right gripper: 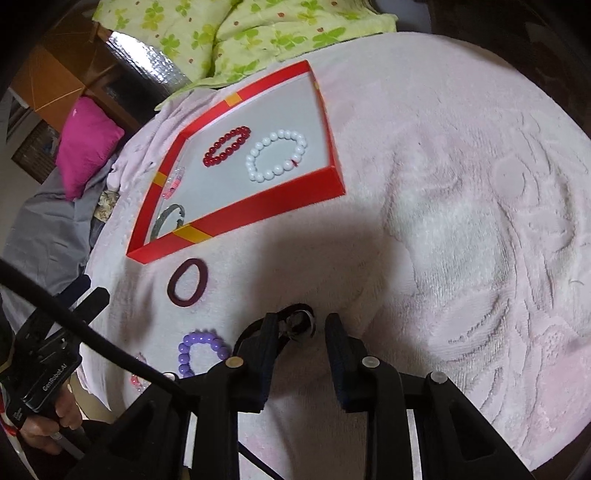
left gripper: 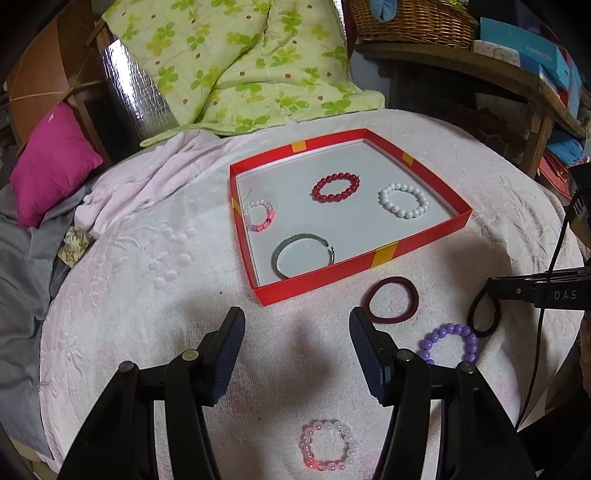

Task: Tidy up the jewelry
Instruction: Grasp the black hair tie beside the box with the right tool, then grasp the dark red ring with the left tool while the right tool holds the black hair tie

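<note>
A red-walled box (left gripper: 369, 264) on the pale pink blanket holds a red bead bracelet (left gripper: 335, 186), a white bead bracelet (left gripper: 403, 201), a small pink-and-clear bracelet (left gripper: 259, 216) and a green bangle (left gripper: 304, 254). Outside it lie a maroon hair tie (left gripper: 390, 299), a purple bead bracelet (left gripper: 450, 343), a black hair tie (left gripper: 484, 317) and a pink-and-white bracelet (left gripper: 328, 446). My left gripper (left gripper: 297, 321) hangs open over bare blanket, holding nothing. My right gripper (right gripper: 301, 321) is low on the blanket, and the black hair tie (right gripper: 299, 321) lies between its narrow jaws with a slit left on the right side.
A green clover quilt (left gripper: 243, 62) and a magenta cushion (left gripper: 51, 162) lie beyond the box. A wicker basket (left gripper: 410, 18) and a wooden shelf (left gripper: 480, 70) stand at the back right. A hand (right gripper: 48, 424) holds the left gripper. Grey cloth (left gripper: 22, 280) drapes the left edge.
</note>
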Action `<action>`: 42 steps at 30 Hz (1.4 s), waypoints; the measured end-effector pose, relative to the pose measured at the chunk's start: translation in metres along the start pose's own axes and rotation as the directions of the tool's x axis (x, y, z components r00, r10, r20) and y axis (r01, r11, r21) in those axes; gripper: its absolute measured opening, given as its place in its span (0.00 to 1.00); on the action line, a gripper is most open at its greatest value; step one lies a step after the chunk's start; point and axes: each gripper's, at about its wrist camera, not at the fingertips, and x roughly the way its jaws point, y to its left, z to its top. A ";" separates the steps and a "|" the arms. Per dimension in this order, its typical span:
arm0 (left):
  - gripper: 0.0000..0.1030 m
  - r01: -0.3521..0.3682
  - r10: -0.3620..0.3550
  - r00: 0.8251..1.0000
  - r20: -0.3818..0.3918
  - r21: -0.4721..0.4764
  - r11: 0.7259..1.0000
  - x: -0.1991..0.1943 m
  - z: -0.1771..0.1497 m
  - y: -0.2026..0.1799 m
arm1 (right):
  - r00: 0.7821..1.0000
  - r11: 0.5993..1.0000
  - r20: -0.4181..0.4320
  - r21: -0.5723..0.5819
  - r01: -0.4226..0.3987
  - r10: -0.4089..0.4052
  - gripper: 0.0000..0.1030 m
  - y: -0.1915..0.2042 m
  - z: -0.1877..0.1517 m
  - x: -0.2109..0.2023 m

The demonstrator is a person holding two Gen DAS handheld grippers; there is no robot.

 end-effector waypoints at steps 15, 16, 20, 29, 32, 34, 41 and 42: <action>0.58 -0.008 0.008 1.000 0.028 0.015 1.000 -0.009 0.001 -0.002 | 1.000 0.999 -0.003 -0.044 0.025 -0.026 0.19 0.011 -0.002 0.007; 0.58 -0.009 0.009 1.000 0.029 0.016 1.000 -0.009 0.001 -0.003 | 1.000 0.999 -0.002 -0.046 0.026 -0.026 0.19 0.012 -0.002 0.007; 0.58 -0.012 0.011 1.000 0.027 0.018 1.000 -0.008 0.001 -0.003 | 1.000 0.998 0.011 -0.053 0.027 -0.027 0.19 0.013 -0.003 0.008; 0.58 -0.015 0.014 1.000 0.027 0.021 1.000 -0.008 0.001 -0.003 | 0.999 0.998 0.043 -0.063 0.026 -0.023 0.12 0.014 -0.001 0.003; 0.58 -0.013 0.013 1.000 0.026 0.020 1.000 -0.007 0.000 -0.003 | 0.998 0.998 0.059 -0.058 0.022 -0.018 0.09 0.014 0.000 -0.001; 0.58 -0.010 0.009 1.000 0.024 0.017 1.000 -0.005 -0.001 -0.002 | 0.998 0.999 0.066 -0.052 0.018 -0.015 0.09 0.012 0.001 -0.003; 0.58 0.134 -0.134 0.991 0.000 -0.048 0.990 0.017 -0.004 0.003 | 0.994 1.000 0.105 -0.011 0.015 -0.014 0.09 0.002 0.004 -0.011; 0.58 0.152 -0.153 0.988 -0.002 -0.059 0.987 0.020 -0.005 0.002 | 0.994 1.000 0.109 -0.006 0.014 -0.013 0.09 0.001 0.005 -0.011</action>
